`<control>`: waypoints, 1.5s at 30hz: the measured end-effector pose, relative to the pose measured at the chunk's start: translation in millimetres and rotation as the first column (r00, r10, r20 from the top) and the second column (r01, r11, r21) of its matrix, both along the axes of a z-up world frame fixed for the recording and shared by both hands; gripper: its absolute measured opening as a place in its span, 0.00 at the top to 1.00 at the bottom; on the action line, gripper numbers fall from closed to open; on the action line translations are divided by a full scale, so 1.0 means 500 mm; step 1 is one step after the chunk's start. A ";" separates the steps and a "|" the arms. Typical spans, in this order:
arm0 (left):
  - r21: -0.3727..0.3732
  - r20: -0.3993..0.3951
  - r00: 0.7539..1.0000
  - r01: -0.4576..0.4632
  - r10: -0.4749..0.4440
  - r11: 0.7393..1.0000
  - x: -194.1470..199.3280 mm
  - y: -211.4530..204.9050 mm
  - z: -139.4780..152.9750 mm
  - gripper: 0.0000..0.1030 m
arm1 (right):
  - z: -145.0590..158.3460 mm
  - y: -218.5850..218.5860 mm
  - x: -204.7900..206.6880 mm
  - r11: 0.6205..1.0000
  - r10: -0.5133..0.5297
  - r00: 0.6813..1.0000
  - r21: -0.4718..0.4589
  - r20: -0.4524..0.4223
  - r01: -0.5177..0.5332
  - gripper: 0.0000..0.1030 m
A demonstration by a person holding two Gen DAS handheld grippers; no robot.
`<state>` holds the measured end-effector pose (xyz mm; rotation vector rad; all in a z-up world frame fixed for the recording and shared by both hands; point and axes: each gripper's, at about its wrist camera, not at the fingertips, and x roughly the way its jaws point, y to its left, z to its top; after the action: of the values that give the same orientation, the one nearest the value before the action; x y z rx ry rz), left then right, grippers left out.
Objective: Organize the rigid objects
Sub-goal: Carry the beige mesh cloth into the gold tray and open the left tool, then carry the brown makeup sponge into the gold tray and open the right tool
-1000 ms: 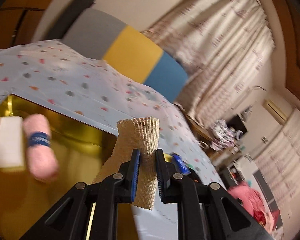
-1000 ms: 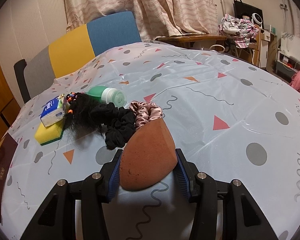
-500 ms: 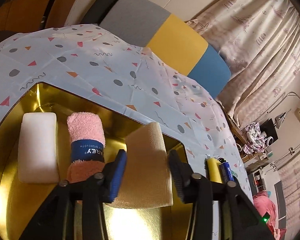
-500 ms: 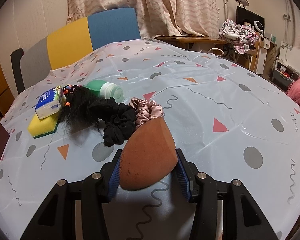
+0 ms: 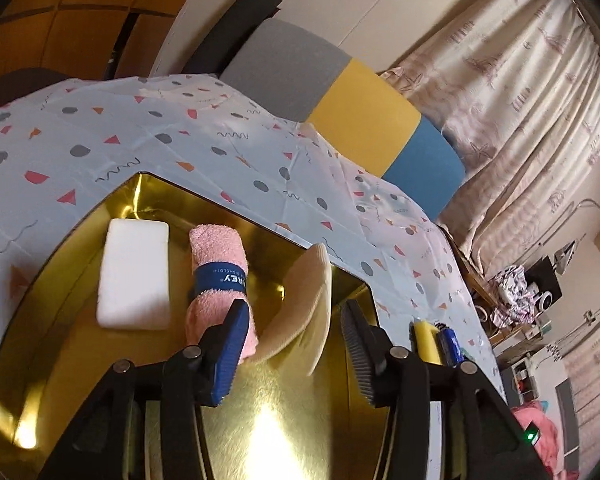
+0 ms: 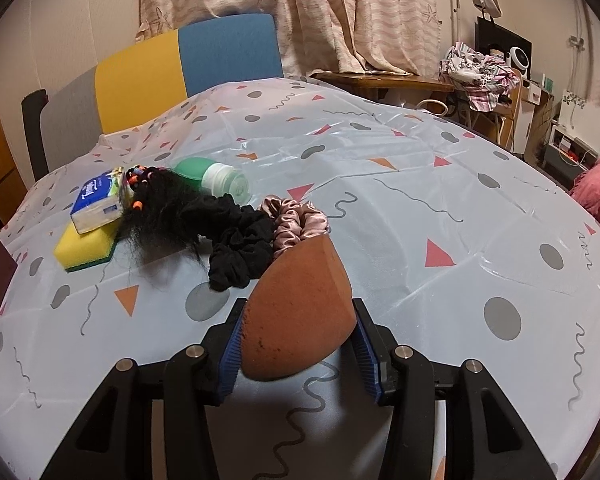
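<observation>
In the left wrist view my left gripper [image 5: 296, 332] is open over a gold tray [image 5: 148, 192]. A beige cloth pad [image 5: 300, 312] lies loose in the tray between the spread jaws. A pink rolled towel [image 5: 216, 276] with a blue band and a white block [image 5: 134, 272] lie beside it in the tray. In the right wrist view my right gripper [image 6: 298, 344] is shut on a brown teardrop sponge [image 6: 296, 312], held just above the tablecloth.
On the table in the right wrist view lie a pink scrunchie [image 6: 298, 220], a black scrunchie [image 6: 236, 248], a black hair piece [image 6: 160, 208], a green bottle [image 6: 212, 178], a tissue pack [image 6: 98, 200] and a yellow sponge [image 6: 86, 248]. A chair [image 6: 180, 68] stands behind.
My left gripper opened and let go of the beige pad, which now rests in the gold tray. The right gripper keeps holding the brown sponge and has barely moved.
</observation>
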<state>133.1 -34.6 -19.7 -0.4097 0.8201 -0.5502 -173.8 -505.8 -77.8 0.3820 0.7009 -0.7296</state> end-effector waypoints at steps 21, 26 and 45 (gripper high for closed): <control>0.042 0.009 0.981 0.192 -0.192 0.981 -0.124 -0.019 -0.019 0.53 | 0.125 0.223 0.097 0.939 0.287 0.934 0.129 0.212 -0.318 0.54; 0.055 0.022 0.979 0.200 -0.201 0.978 -0.144 -0.005 -0.017 0.53 | 0.161 0.324 0.186 0.881 0.414 0.876 0.133 0.247 -0.454 0.54; 0.040 0.039 0.991 0.126 -0.128 0.991 -0.153 0.093 -0.012 0.53 | 0.152 0.568 0.549 0.721 0.679 0.731 0.126 0.068 -0.681 0.53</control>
<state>56.8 12.0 -25.8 -0.3125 0.8193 -0.6587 100.6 -221.9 -1.7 0.2280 0.8111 0.0361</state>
